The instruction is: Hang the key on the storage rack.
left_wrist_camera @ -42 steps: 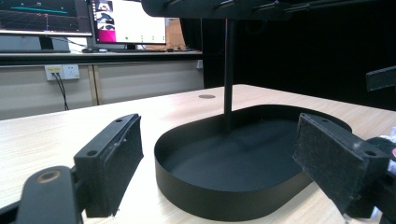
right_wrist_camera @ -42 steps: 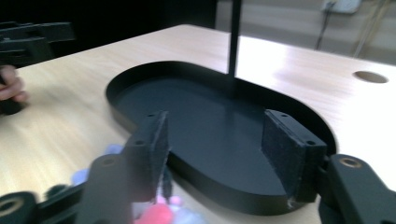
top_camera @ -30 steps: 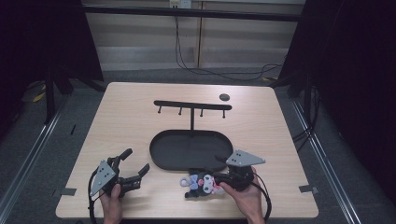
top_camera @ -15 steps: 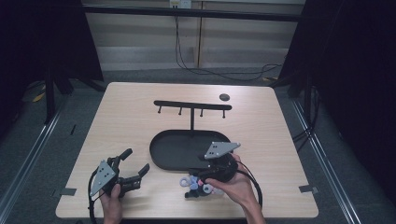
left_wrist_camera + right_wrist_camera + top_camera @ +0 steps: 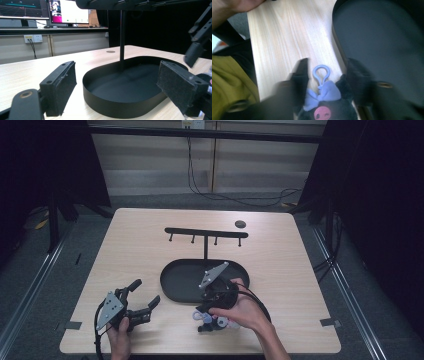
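Two black jaws rise on either side of a small plush keychain toy (image 5: 325, 110) in the right gripper view, and the right gripper (image 5: 327, 75) has just been closing on it. The toy's dark head sits between the pads; motion blur leaves it unclear whether they press on the fabric already, so the grip cannot be called firm or loose. The toy has a lilac bow, a pink snout and a pale blue plastic loop (image 5: 321, 72) sticking out past the jaw tips. In the high view it lies at the near edge of the table (image 5: 150, 230), under the right gripper (image 5: 204, 319), just in front of the black oval tray (image 5: 172, 282).

Judging by its look, the toy is light, soft and squashy. It should give under the pads rather than slip, and little can break. The stuffed head is the safest place to squeeze, leaving the stiff loop free for a hook; pinching the thin loop itself would let the body swing.

Farther left, the left gripper (image 5: 141, 301) rests on the table with its jaws spread and nothing between them. Beyond the tray stands the black rack (image 5: 206, 232) with four small pegs under its bar.
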Motion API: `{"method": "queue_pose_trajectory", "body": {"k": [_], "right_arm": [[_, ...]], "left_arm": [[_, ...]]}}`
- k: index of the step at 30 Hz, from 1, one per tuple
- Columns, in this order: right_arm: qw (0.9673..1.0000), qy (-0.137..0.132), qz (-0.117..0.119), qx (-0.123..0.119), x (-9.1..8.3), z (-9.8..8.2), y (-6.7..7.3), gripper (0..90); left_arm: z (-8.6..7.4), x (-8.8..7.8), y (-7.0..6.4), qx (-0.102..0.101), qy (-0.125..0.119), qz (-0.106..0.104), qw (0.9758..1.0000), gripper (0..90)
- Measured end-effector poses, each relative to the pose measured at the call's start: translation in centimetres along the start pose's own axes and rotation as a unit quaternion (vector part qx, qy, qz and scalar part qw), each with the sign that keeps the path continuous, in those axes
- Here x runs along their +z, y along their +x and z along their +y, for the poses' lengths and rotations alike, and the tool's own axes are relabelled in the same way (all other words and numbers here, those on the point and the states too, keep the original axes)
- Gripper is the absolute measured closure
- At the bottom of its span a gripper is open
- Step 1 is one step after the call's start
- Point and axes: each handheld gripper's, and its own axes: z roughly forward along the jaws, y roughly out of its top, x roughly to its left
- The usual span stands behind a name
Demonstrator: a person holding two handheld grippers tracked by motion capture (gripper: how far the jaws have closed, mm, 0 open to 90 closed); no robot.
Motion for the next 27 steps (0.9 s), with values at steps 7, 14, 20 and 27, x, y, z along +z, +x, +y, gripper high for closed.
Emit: {"method": "queue_pose_trajectory", "body": {"k": [7, 14, 20, 27], "right_arm": [[0.9976, 0.064, 0.025, -0.007, 0.9, 1.3, -0.4, 62.2], [0.9917, 0.120, 0.039, -0.022, 2.3, 2.7, -0.5, 54.5], [0.9873, 0.153, 0.042, -0.013, 3.1, 3.2, -0.9, 54.2], [0.9769, 0.206, 0.049, -0.025, 4.3, 3.8, -0.9, 59.9]], "left_arm": [[0.0, 0.0, 0.0, 0.000, 0.000, -0.001, 1.0000, 15.4], [0.0, 0.0, 0.0, -0.001, 0.000, -0.001, 1.0000, 15.4], [0.0, 0.0, 0.0, 0.000, 0.000, -0.001, 1.0000, 15.4], [0.0, 0.0, 0.0, 0.000, -0.001, -0.001, 1.0000, 15.4]]}}
